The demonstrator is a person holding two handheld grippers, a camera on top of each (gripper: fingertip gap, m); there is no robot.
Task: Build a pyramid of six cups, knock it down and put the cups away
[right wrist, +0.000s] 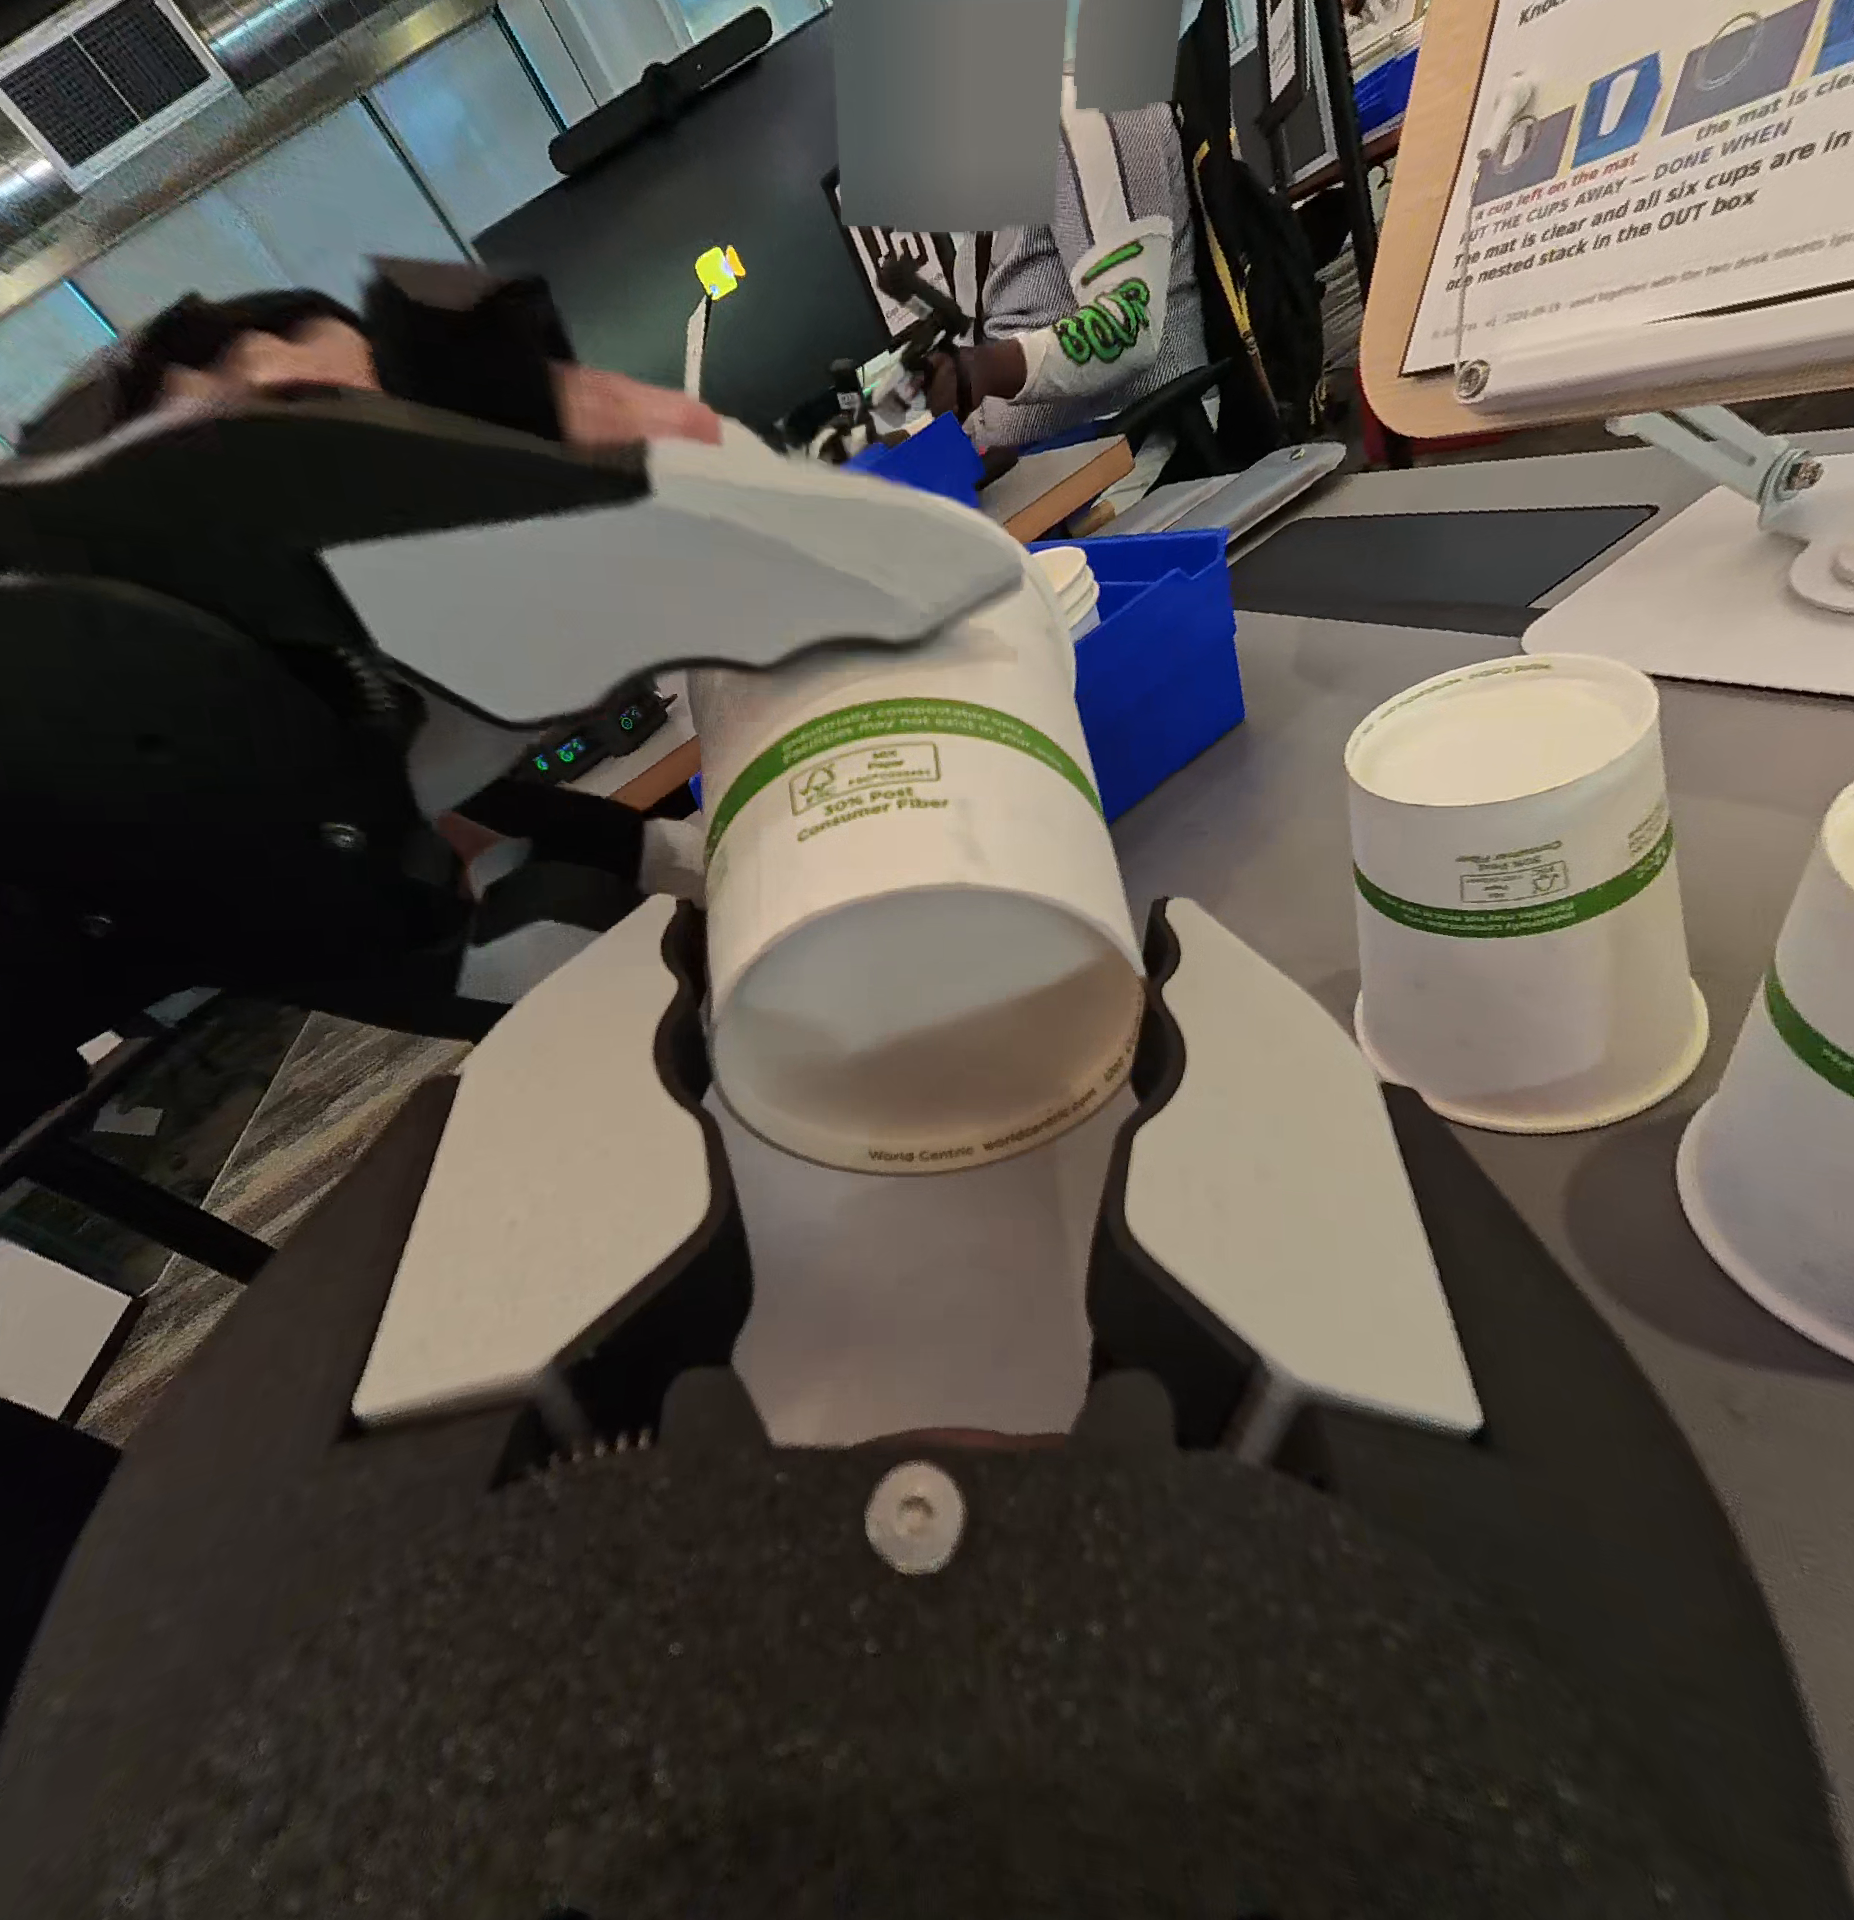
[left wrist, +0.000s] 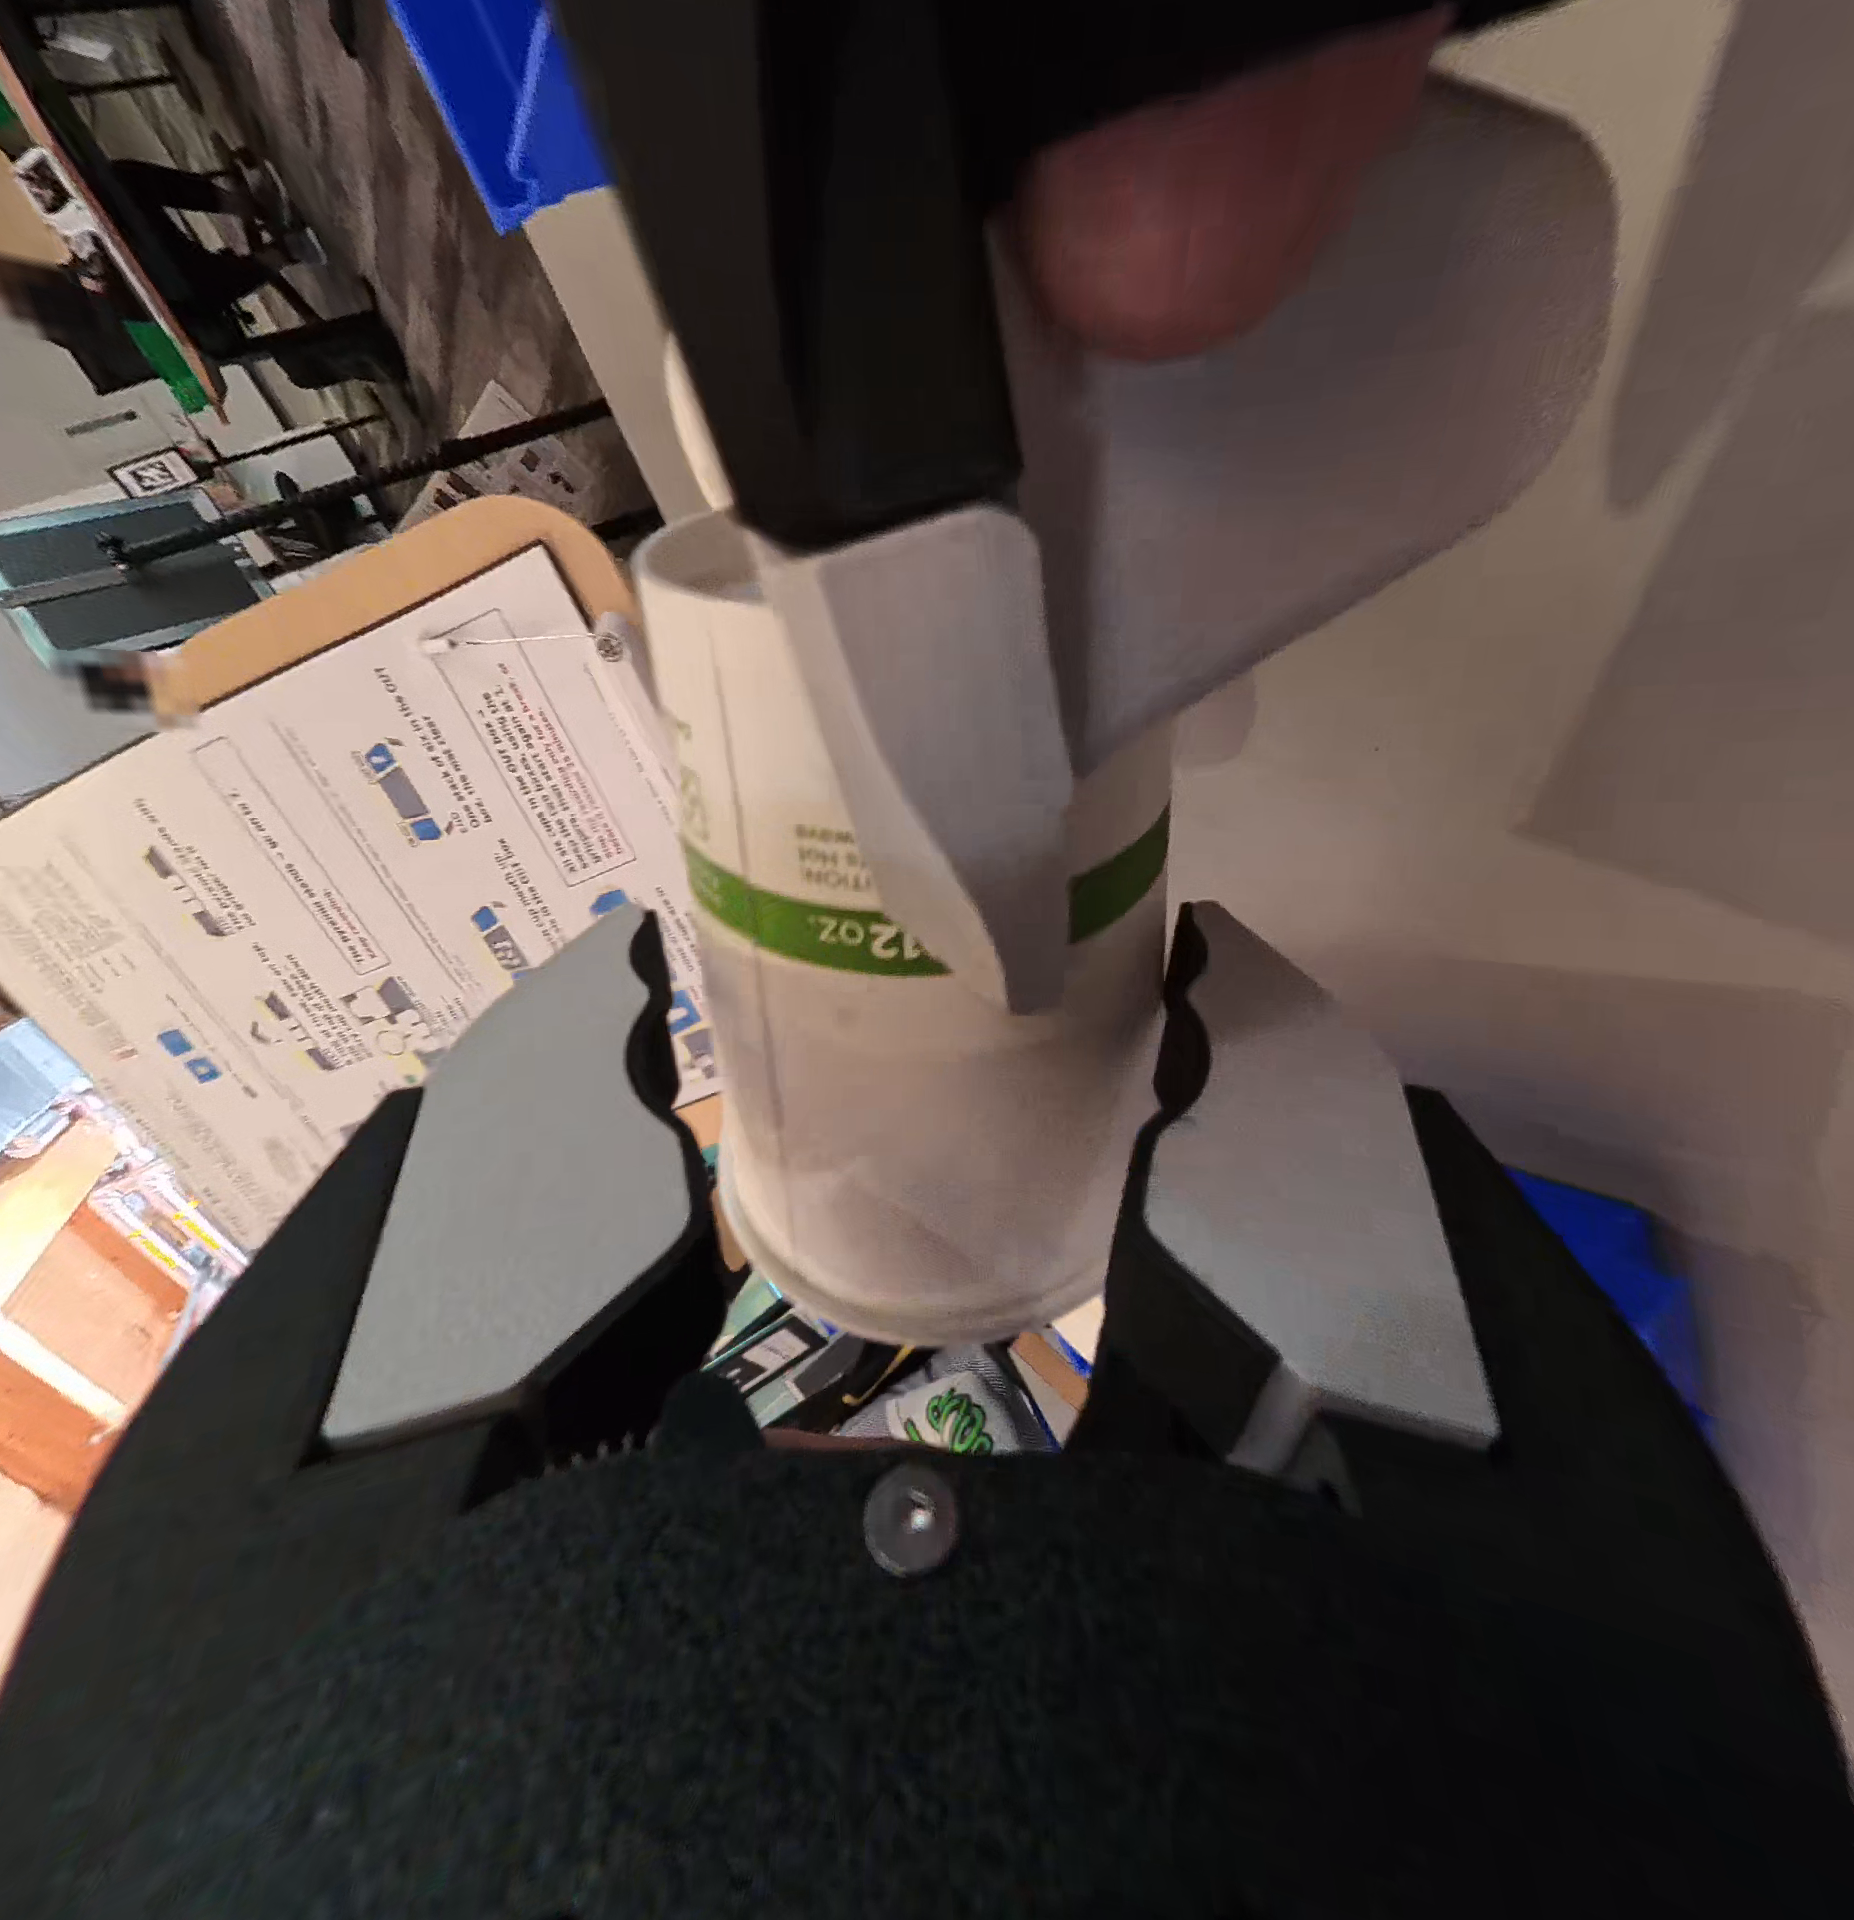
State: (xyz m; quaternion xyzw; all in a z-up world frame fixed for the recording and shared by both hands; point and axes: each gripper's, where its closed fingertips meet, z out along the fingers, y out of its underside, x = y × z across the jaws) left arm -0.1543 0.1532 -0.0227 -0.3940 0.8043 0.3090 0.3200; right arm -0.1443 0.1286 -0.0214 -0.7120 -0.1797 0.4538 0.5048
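Both grippers on one cup stack, mid-air: pulling a cup free.

Right gripper (right wrist: 918,1023) clamps the cup (right wrist: 902,883); left gripper (right wrist: 684,603), at ten o'clock, pinches its far end. Two upturned cups (right wrist: 1515,894) wait at three o'clock; next, separate carefully.

The right tongs (right wrist: 918,1029) grip a tilted paper cup (right wrist: 902,831), the left tongs (right wrist: 757,582) clamping its far end; 2 upturned cups (right wrist: 1515,914) stand right of it on the worktop (right wrist: 1266,831).

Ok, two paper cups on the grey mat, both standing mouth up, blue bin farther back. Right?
Not mouth up. The right wrist view shows the farther paper cup and nearer paper cup upside down, rims on the grey mat. The blue bin is farther back.
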